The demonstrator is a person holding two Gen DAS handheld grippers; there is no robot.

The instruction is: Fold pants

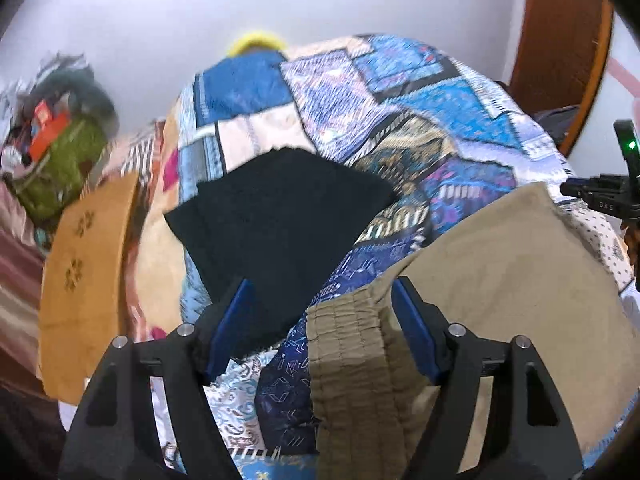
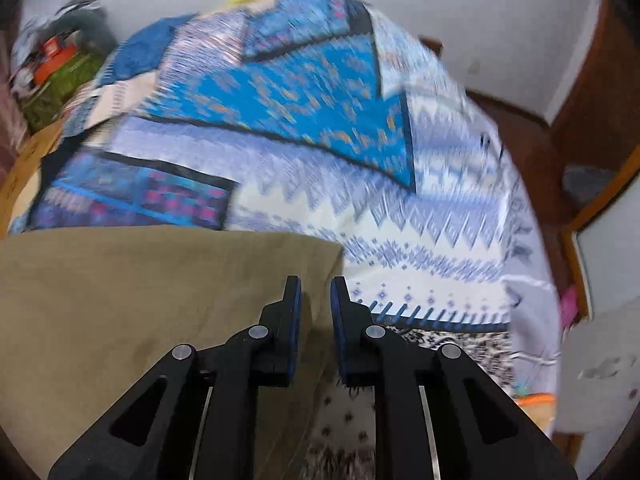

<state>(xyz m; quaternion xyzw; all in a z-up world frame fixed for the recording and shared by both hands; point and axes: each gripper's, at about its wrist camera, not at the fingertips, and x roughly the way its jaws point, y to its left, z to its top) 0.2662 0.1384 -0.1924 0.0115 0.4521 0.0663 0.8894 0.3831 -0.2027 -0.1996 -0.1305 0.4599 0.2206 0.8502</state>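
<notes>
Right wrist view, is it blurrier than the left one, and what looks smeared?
Yes: in the right wrist view the bedspread streaks with motion blur, while the right gripper stays sharp; the left wrist view is milder, with black cloth and khaki pants fairly clear, edges fisheye-bent.

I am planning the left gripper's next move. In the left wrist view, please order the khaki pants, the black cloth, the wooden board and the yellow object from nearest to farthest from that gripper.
1. Khaki pants: between the fingers of the left gripper, right side.
2. Black cloth: just ahead, by the left finger.
3. Wooden board: far left, at the bed's edge.
4. Yellow object: farthest, top centre, by the wall.
</notes>
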